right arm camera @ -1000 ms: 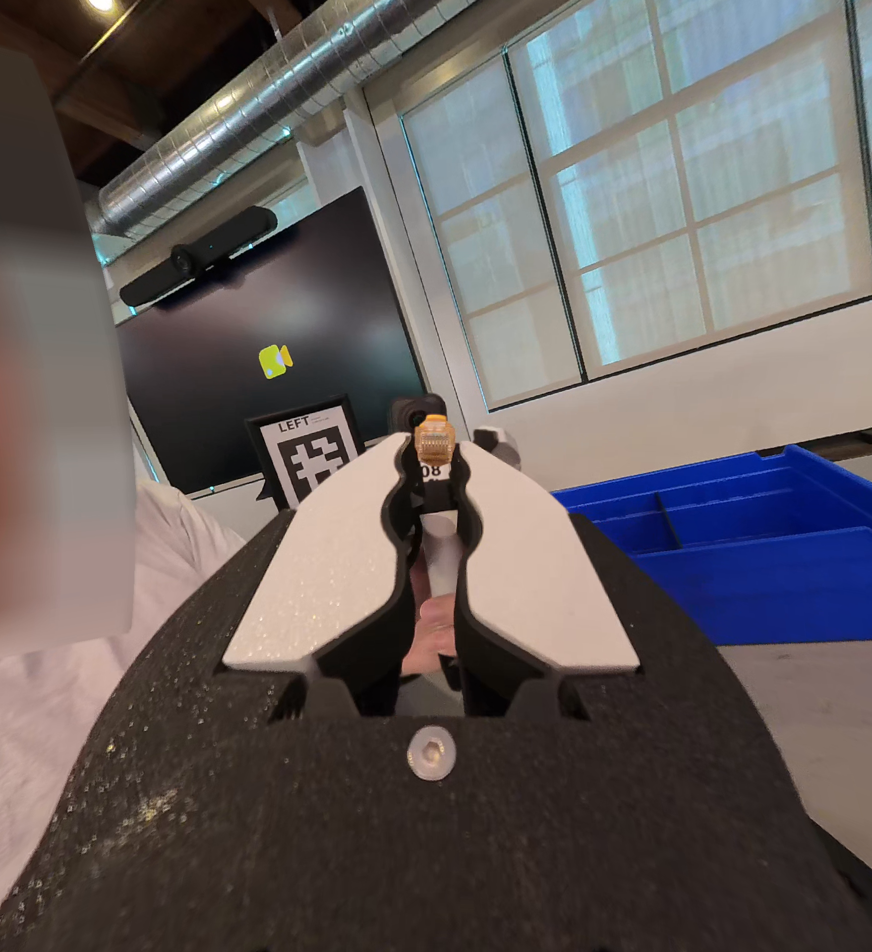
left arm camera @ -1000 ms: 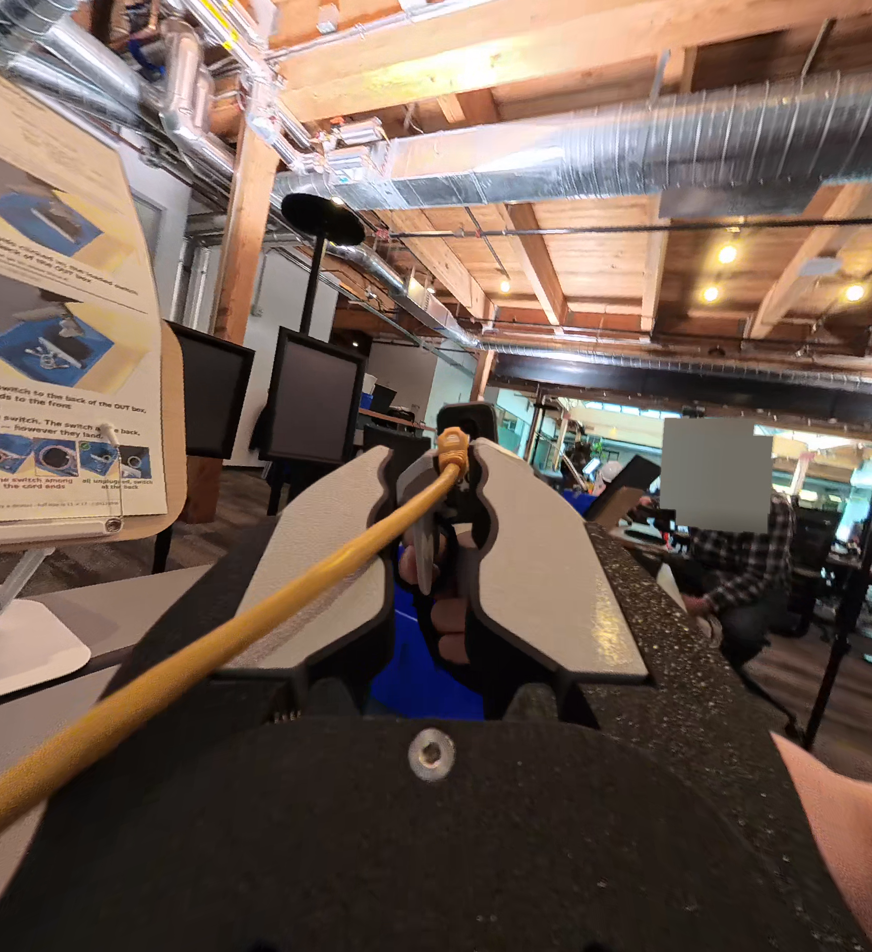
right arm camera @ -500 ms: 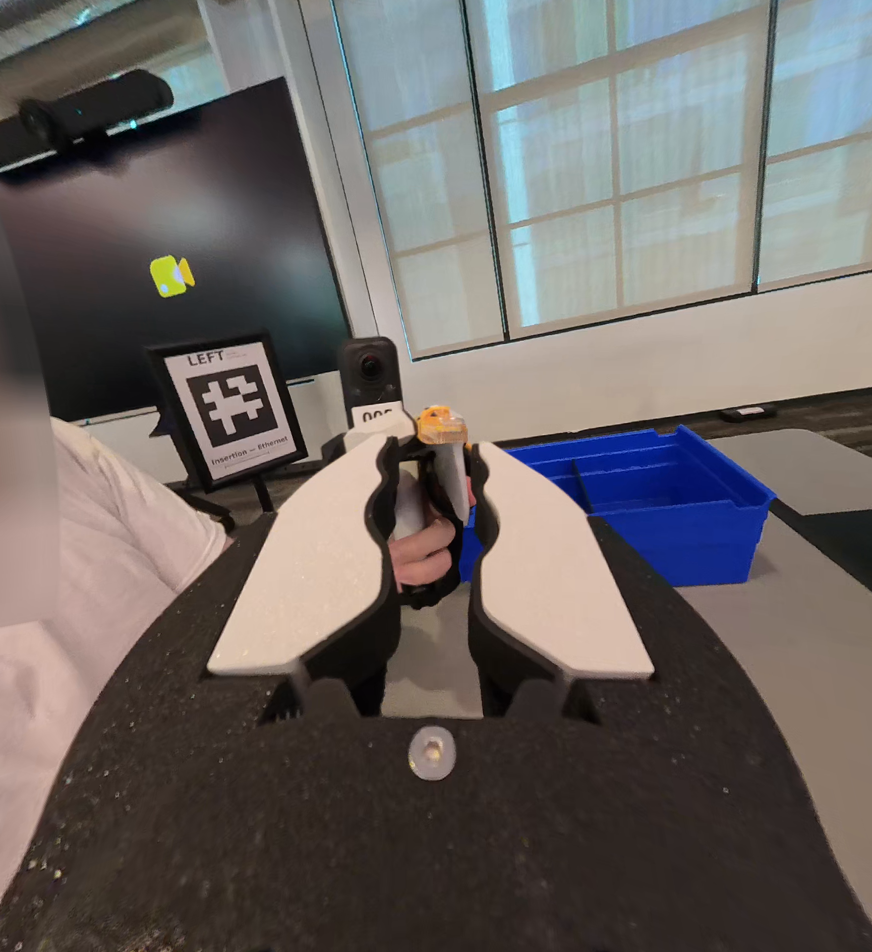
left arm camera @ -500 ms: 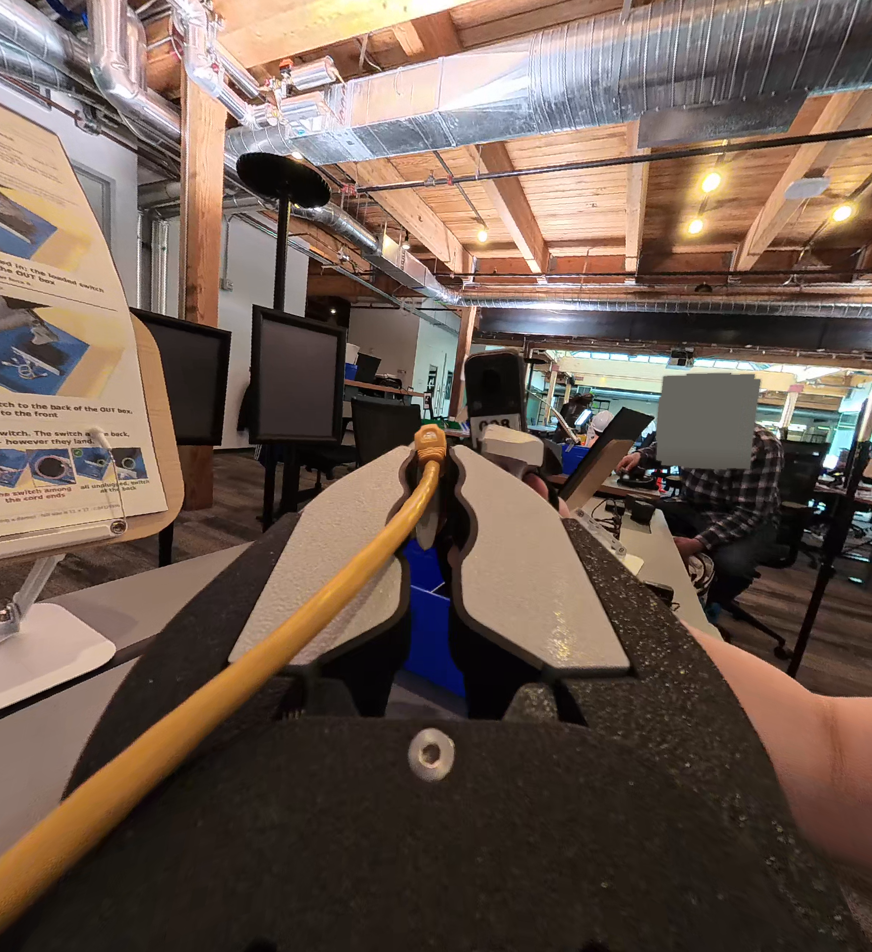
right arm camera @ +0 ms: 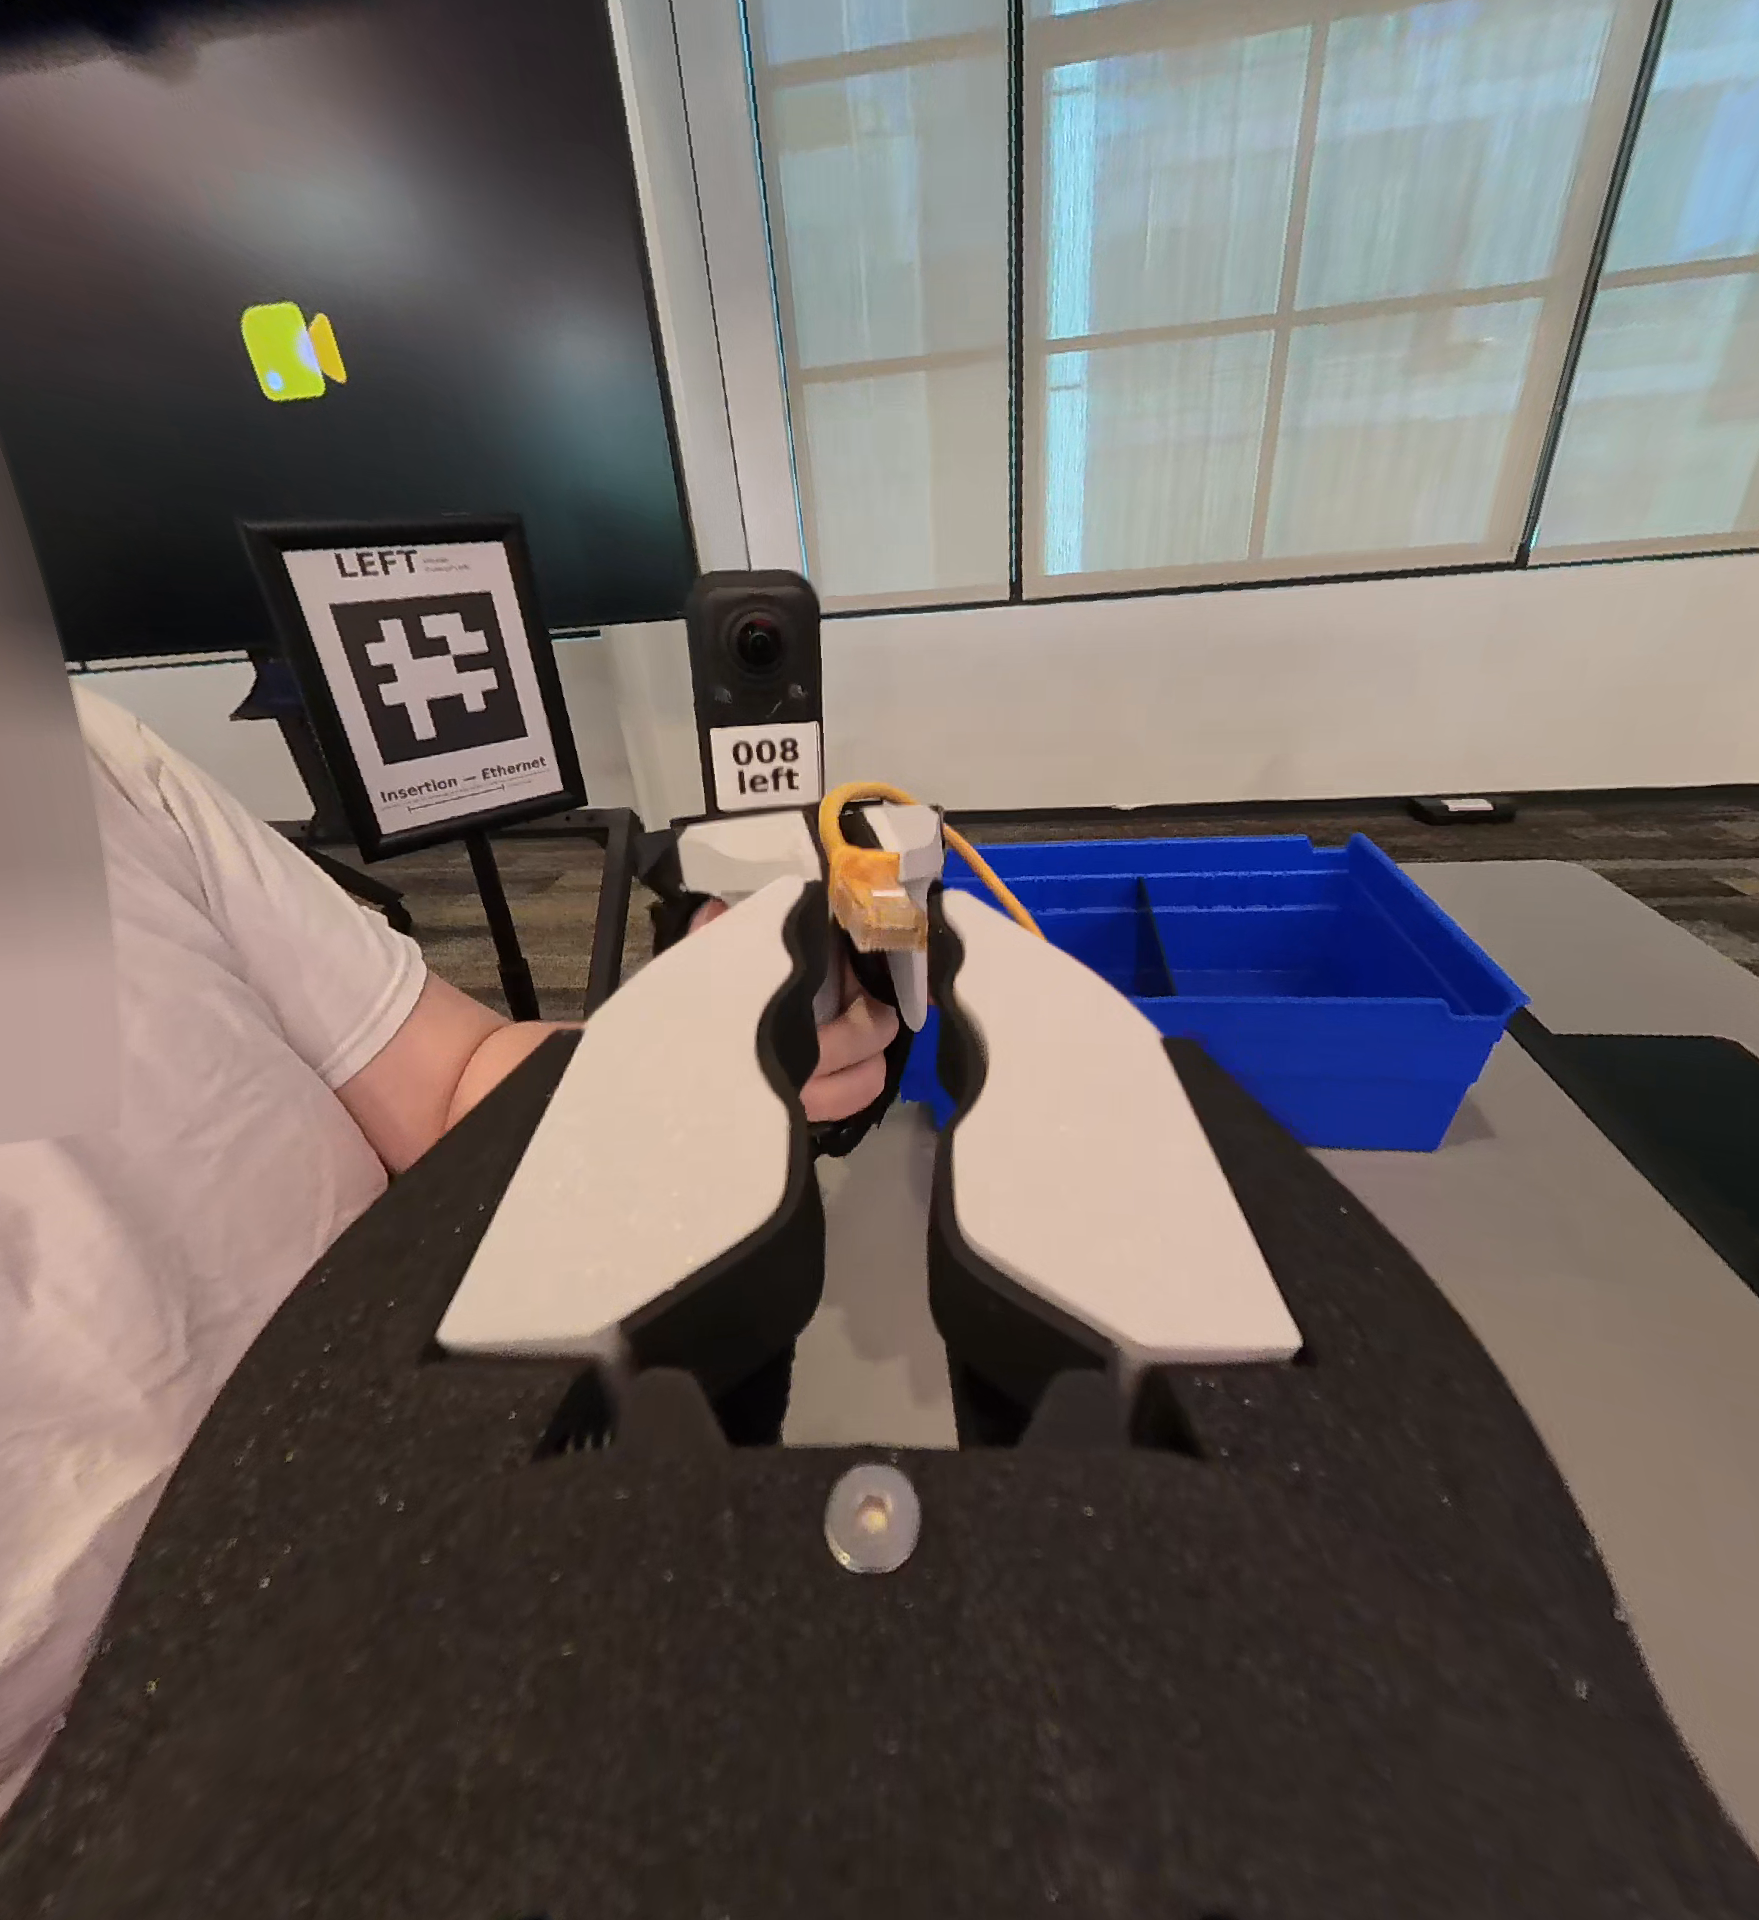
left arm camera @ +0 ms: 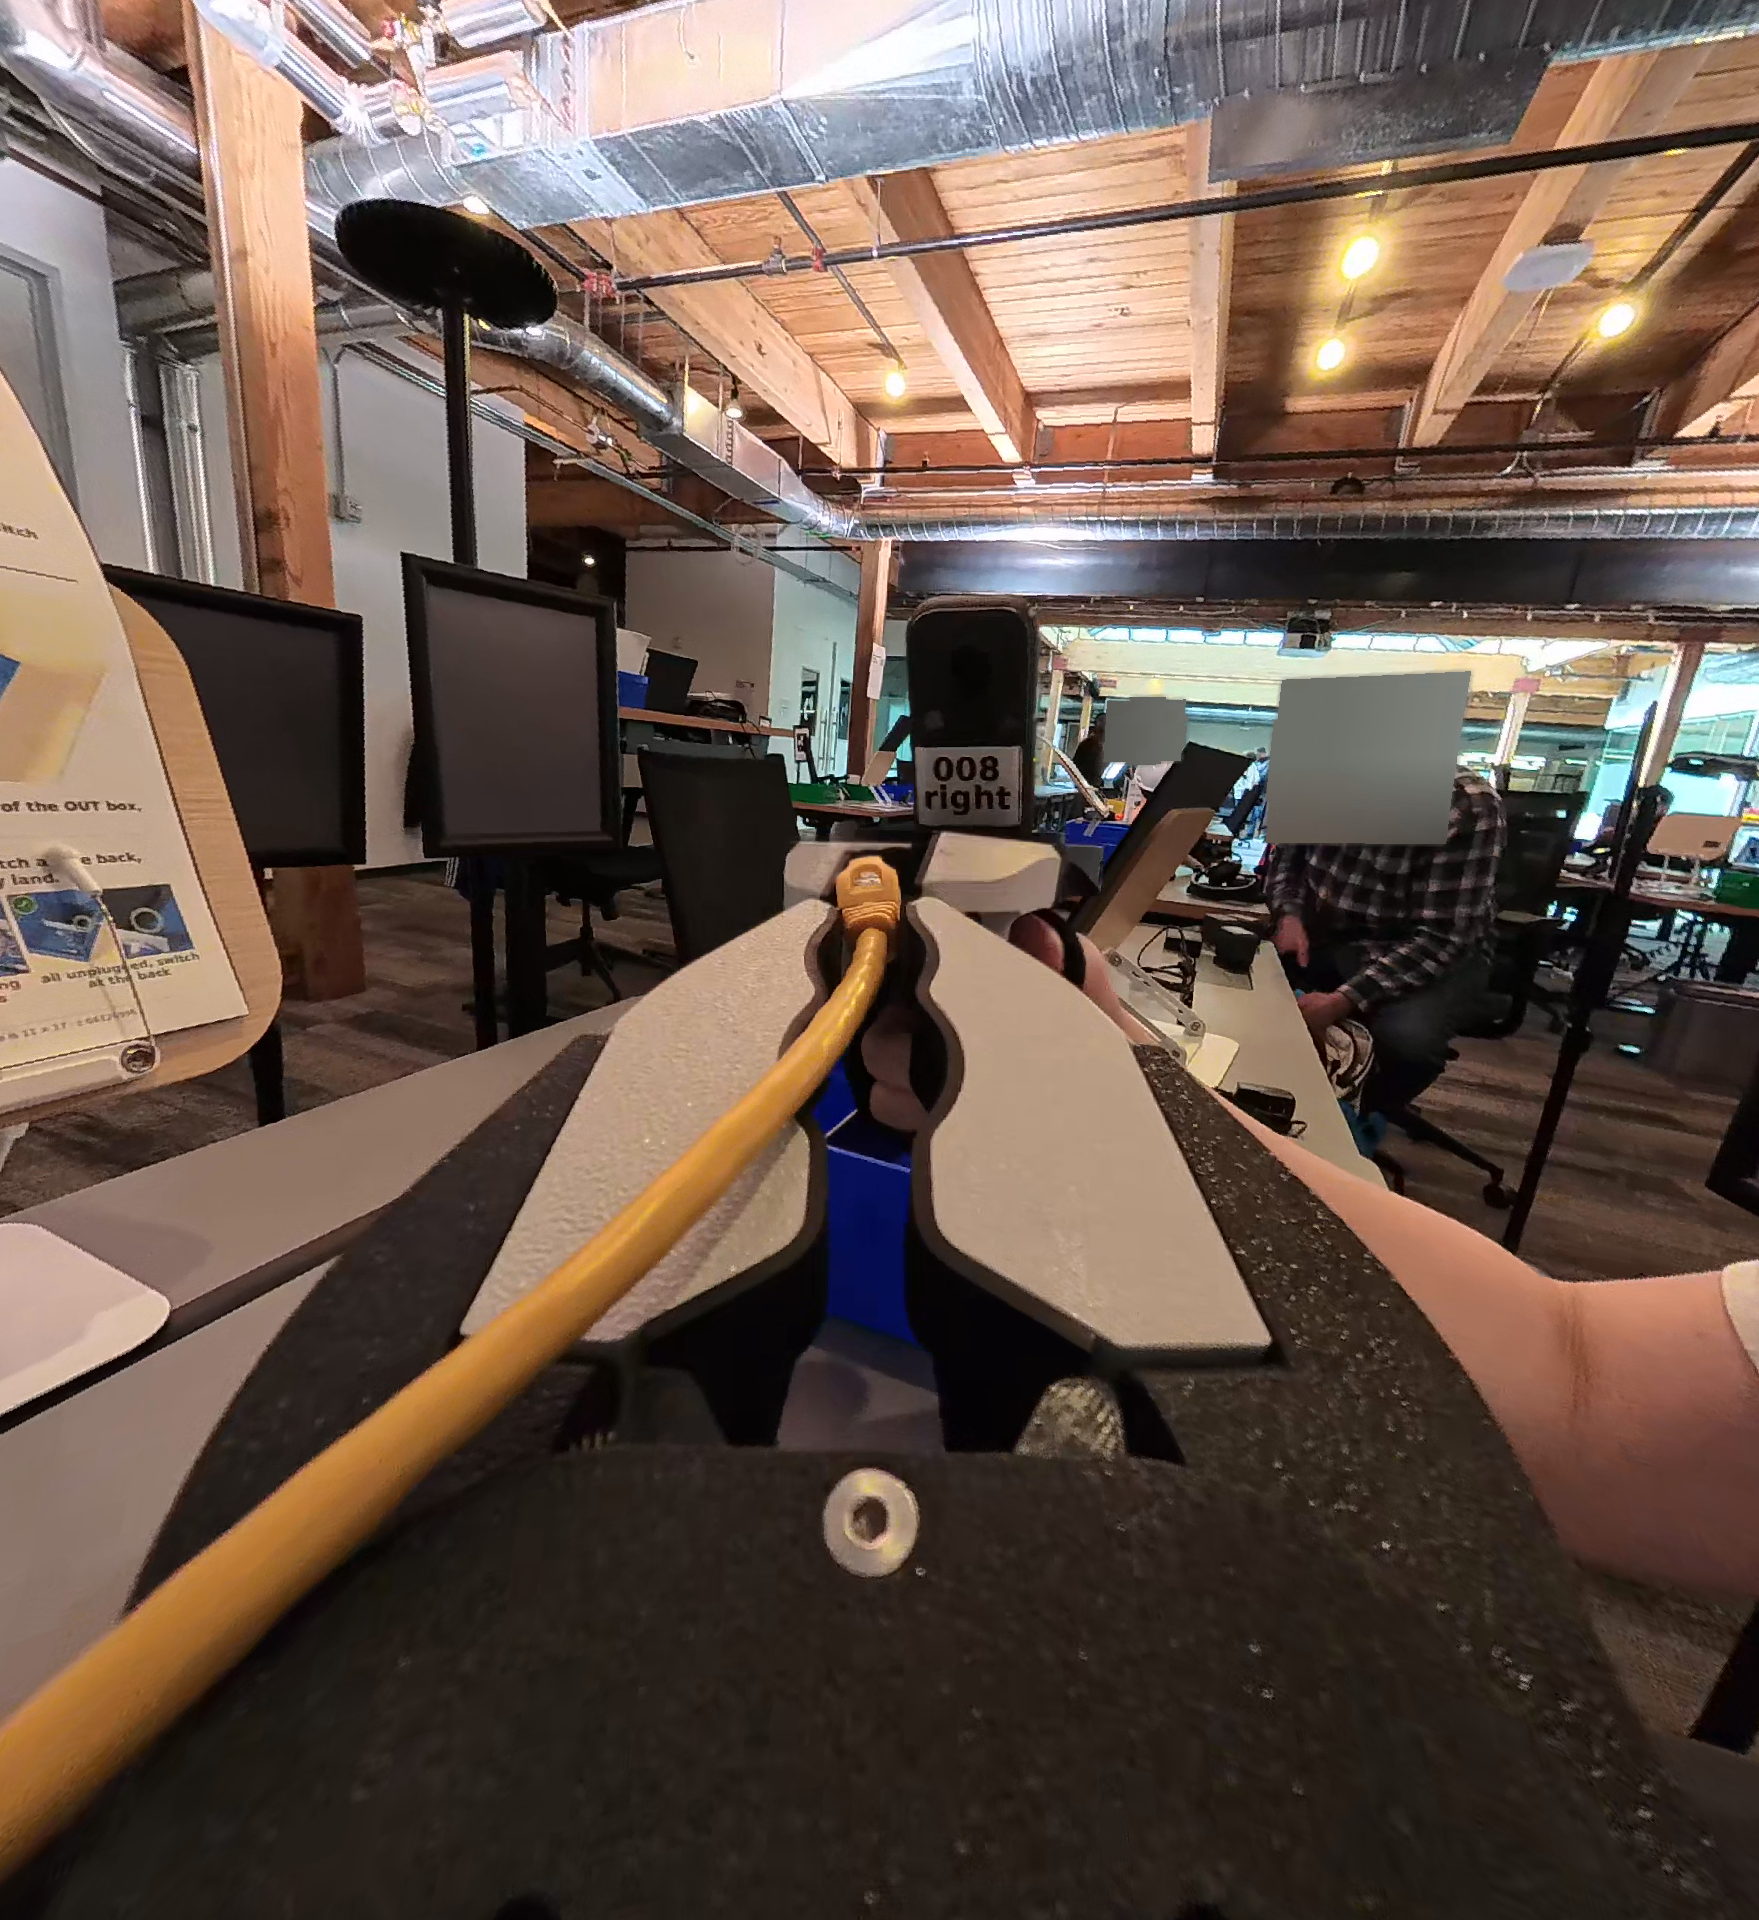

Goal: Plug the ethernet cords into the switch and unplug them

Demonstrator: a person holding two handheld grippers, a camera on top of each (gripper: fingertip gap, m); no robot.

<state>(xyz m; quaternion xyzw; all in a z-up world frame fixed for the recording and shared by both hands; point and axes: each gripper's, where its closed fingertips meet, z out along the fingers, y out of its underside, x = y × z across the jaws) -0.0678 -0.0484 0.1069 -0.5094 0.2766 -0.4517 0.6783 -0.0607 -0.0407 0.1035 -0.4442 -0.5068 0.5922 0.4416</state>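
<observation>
My left gripper [left arm camera: 867, 940] has its jaws clamped on the yellow ethernet cord [left arm camera: 584, 1278] near its plug [right arm camera: 877, 902], my right gripper [right arm camera: 870, 935] stands apart before it, and a skewed handover could twist the plug loose.

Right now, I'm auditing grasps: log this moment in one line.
left gripper shut on yellow ethernet cable | right gripper open, tips beside plug | switch not visible | blue bin behind grippers
</observation>
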